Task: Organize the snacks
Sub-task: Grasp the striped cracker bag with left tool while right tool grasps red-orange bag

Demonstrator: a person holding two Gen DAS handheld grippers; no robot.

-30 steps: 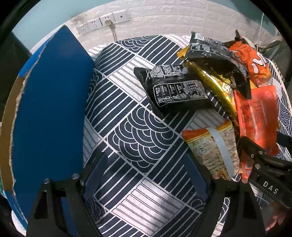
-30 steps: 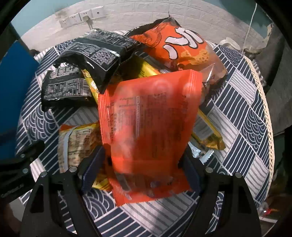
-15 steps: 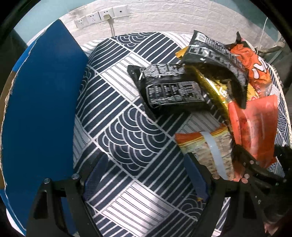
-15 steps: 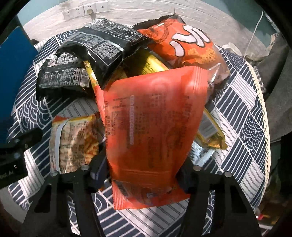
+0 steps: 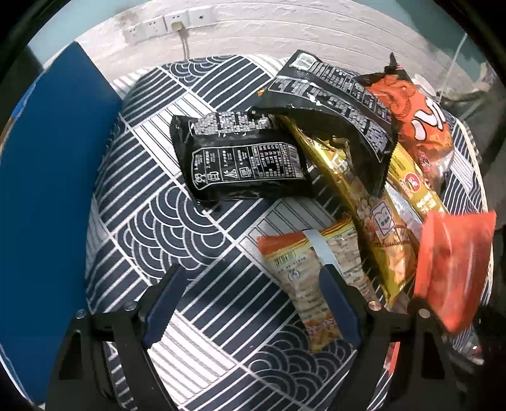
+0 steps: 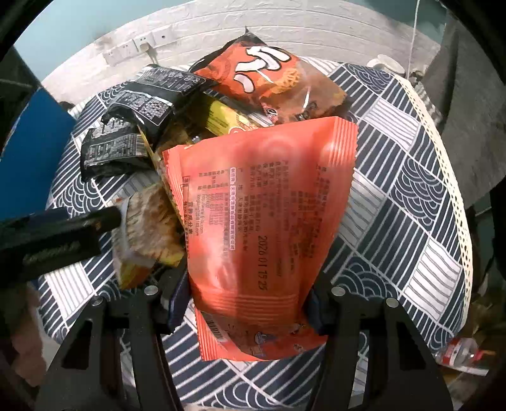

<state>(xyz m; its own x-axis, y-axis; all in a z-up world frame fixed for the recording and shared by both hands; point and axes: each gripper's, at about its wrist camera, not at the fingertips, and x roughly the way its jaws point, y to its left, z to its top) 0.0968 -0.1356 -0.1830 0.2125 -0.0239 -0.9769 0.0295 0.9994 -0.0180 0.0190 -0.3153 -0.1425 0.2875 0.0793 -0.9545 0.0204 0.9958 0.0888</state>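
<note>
My right gripper (image 6: pixel 246 294) is shut on the lower part of a flat orange packet (image 6: pixel 262 205), both pads pressing its sides. The packet hangs lifted above the snack pile and shows blurred at the right edge of the left wrist view (image 5: pixel 452 265). My left gripper (image 5: pixel 253 275) is open and empty over the patterned tablecloth (image 5: pixel 164 221). Its right finger crosses a beige and orange snack packet (image 5: pixel 300 262). The pile holds a small black packet (image 5: pixel 240 161), a larger black bag (image 5: pixel 341 104), a gold bag (image 5: pixel 363 202) and an orange chips bag (image 6: pixel 268 82).
A blue board (image 5: pixel 47 189) stands along the round table's left side. A white brick wall with sockets (image 5: pixel 164 25) is behind. The table's edge (image 6: pixel 455 196) curves close on the right, with a plastic bottle (image 6: pixel 458 354) on the floor below it.
The right jaws closed onto the orange packet and lifted it off the pile. The left gripper slid right, so its right finger now lies over the beige packet.
</note>
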